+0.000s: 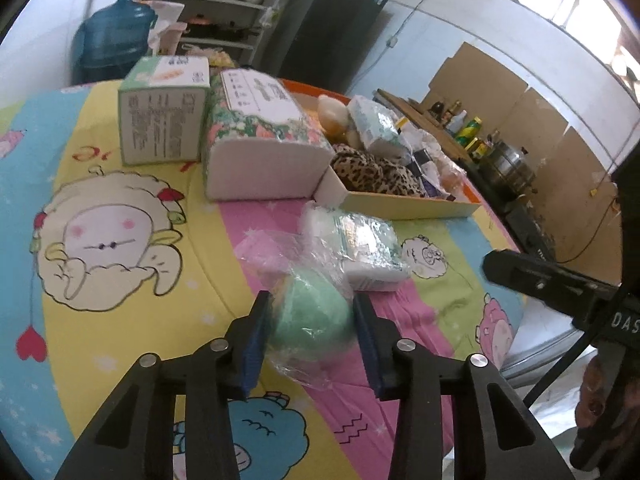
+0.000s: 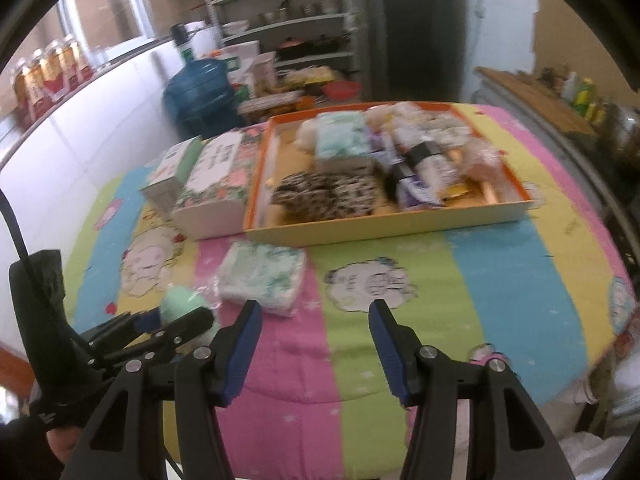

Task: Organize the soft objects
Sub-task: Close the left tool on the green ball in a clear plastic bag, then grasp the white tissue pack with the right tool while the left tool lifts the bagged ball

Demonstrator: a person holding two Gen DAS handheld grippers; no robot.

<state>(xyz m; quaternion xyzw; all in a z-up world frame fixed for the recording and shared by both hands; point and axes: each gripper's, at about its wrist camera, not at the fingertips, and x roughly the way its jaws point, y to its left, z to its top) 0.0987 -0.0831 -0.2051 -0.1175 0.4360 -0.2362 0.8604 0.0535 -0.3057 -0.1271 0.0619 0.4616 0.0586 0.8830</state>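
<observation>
A pale green soft ball [image 1: 312,316] in clear plastic wrap lies on the cartoon-print cloth. My left gripper [image 1: 312,300] is shut on it, with a blue pad pressing each side. The right wrist view shows the same ball [image 2: 180,304] and left gripper [image 2: 176,320] at lower left. A wrapped tissue pack [image 1: 360,248] [image 2: 262,276] lies just beyond the ball. My right gripper [image 2: 315,312] hangs open over the cloth, nothing between its fingers. A shallow orange-rimmed tray [image 1: 408,202] [image 2: 380,224] behind holds a leopard-print cloth [image 1: 372,172] [image 2: 324,196] and several wrapped soft packs.
A floral tissue pack [image 1: 256,132] and a green carton [image 1: 164,120] stand left of the tray. A blue water jug [image 1: 112,36], shelves and a dark fridge [image 1: 332,20] are behind the table. A counter with bottles [image 1: 468,128] runs along the right wall.
</observation>
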